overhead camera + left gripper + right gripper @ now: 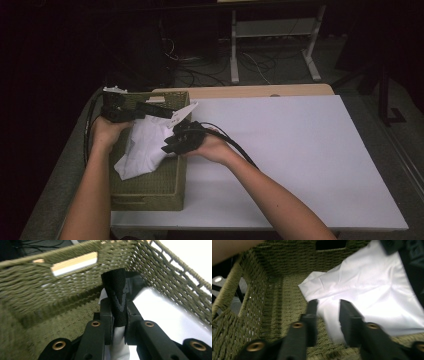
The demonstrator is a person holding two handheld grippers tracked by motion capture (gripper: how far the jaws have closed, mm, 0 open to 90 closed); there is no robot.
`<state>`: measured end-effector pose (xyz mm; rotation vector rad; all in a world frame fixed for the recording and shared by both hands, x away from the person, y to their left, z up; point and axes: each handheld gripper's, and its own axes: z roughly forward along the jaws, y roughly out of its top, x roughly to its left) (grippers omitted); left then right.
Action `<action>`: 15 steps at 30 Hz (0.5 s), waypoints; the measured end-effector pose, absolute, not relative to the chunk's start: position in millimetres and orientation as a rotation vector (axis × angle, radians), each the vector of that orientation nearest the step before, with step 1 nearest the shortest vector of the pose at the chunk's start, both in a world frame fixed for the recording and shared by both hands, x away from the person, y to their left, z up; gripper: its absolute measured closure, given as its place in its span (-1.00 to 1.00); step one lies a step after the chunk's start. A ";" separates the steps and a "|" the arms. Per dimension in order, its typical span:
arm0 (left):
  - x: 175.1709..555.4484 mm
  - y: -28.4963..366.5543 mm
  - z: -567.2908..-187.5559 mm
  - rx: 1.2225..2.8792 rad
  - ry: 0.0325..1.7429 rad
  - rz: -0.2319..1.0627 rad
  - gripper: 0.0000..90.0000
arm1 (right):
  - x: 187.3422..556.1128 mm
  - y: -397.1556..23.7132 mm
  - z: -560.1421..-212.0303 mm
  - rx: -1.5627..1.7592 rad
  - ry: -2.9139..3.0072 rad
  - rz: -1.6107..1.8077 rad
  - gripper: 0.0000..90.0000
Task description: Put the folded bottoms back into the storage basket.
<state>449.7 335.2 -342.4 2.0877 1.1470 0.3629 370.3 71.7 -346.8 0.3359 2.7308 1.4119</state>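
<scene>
- White garment (145,145) lies in the green woven basket (150,192), left of centre in the high view, draped from the basket's far end toward its near left; the basket sits on the white surface (300,160).
- Left claw (117,315) is clenched on a dark knitted band with white cloth pinched under it, at the basket's far end.
- Right claw (328,312) is released, jaws parted, white cloth lying between and beyond them, no pinch visible.
- Key relation: garment runs upper right from the right claw in its view, so that claw is nearer the loose middle; the tag (181,114) sticks up over the far rim.
</scene>
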 end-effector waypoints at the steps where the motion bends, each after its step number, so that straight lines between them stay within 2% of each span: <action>1: 451.4 333.8 -345.0 2.096 1.146 0.359 0.76 | 370.8 69.3 -345.4 0.341 2.726 1.421 0.26; 6: 459.6 331.2 -355.1 2.115 1.134 0.357 0.75 | 373.9 58.7 -340.3 0.402 2.670 1.453 0.01; 12: 467.9 334.9 -358.9 2.116 1.170 0.388 0.72 | 377.8 46.6 -340.9 0.461 2.622 1.467 -0.16; 14: 468.8 336.7 -360.5 2.087 1.203 0.401 0.61 | 378.2 43.1 -341.6 0.481 2.610 1.468 -0.19; 15: 468.9 337.5 -360.7 2.073 1.222 0.414 0.47 | 378.7 41.0 -341.9 0.489 2.607 1.477 -0.19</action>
